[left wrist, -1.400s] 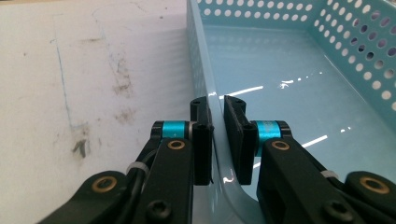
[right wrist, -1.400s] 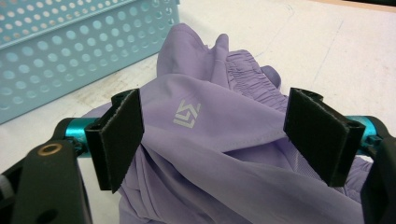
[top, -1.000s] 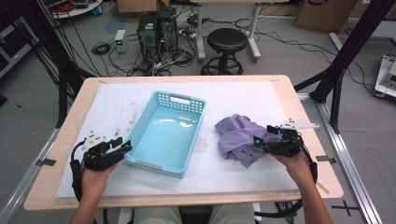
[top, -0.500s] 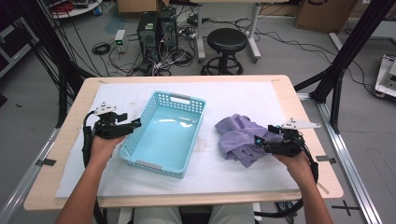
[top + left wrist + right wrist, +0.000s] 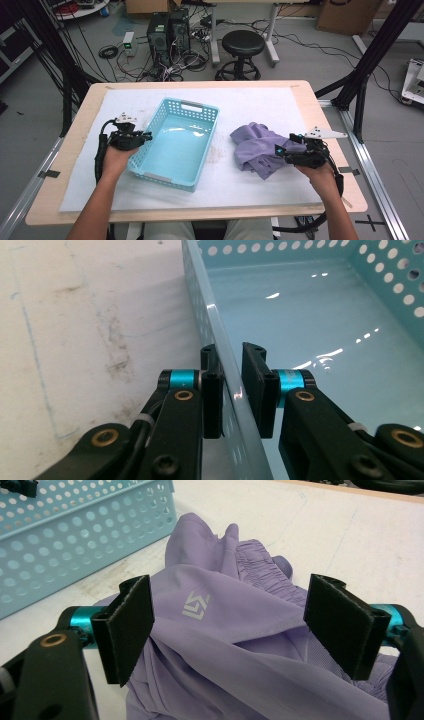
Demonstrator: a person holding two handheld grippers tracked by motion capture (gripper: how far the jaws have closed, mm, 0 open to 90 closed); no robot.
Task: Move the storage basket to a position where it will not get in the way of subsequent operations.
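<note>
Left gripper (image 5: 231, 390), jaws just closed nearly onto the stiff, light basket's (image 5: 176, 145) thin side wall, steadies it while the right gripper (image 5: 240, 630) gapes wide around soft, slippery purple shorts (image 5: 235, 645) bunched beside the basket, best pinched at a raised fold.

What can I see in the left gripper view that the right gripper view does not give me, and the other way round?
The left gripper view has the left gripper astride the turquoise basket's side wall, one jaw outside, one inside; they have just been closing on it. The right gripper view has the right gripper open around a purple garment with a white logo. Both share the basket and the white table cover.
</note>
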